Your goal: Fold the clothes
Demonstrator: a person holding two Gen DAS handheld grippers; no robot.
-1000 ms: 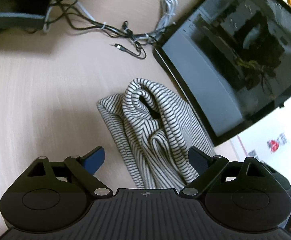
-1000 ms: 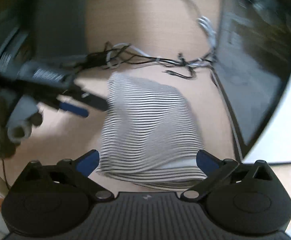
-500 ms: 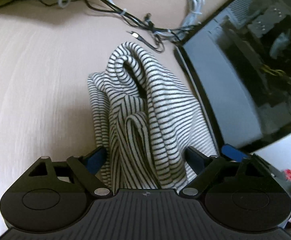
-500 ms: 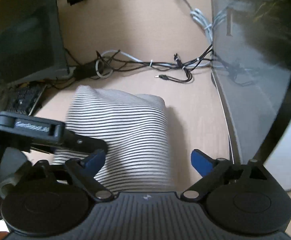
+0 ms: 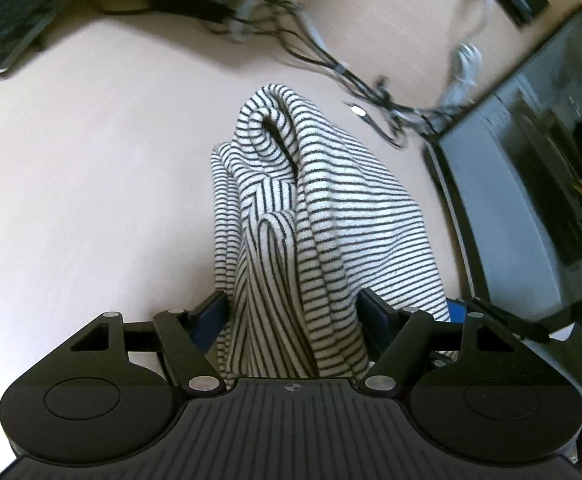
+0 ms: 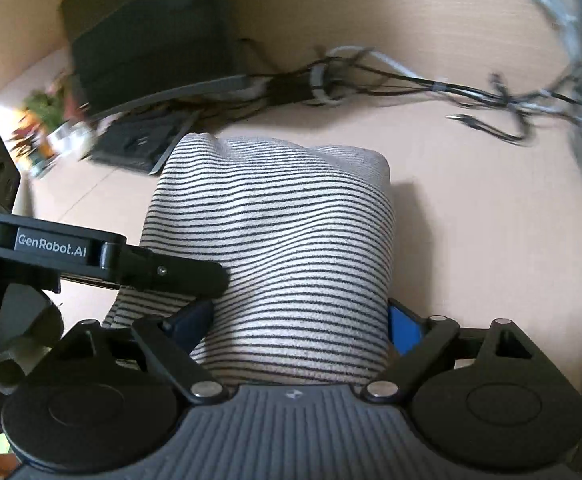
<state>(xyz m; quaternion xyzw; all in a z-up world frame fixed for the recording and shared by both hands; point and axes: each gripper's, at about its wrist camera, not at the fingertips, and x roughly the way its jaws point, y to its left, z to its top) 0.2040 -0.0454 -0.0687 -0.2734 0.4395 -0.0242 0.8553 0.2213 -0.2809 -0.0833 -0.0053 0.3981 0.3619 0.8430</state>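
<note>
A black-and-white striped garment [image 5: 315, 216] lies bundled in folds on the light wooden table; it also shows in the right wrist view [image 6: 287, 248]. My left gripper [image 5: 291, 316] has its jaws wide apart with the near end of the bundle between them. My right gripper [image 6: 299, 324] is likewise open around the garment's near end from the other side. The left gripper's body [image 6: 103, 260] shows in the right wrist view, touching the cloth's left edge.
A tangle of black and white cables [image 5: 343, 68] lies beyond the garment. A computer case with a glass panel [image 5: 531, 184] stands to the right. A dark box [image 6: 147, 36] and a flat black device [image 6: 143, 144] sit at the back left.
Both grippers have moved forward onto the garment, so its near end now sits between each pair of open jaws. The bundle looks larger and closer in both views.
</note>
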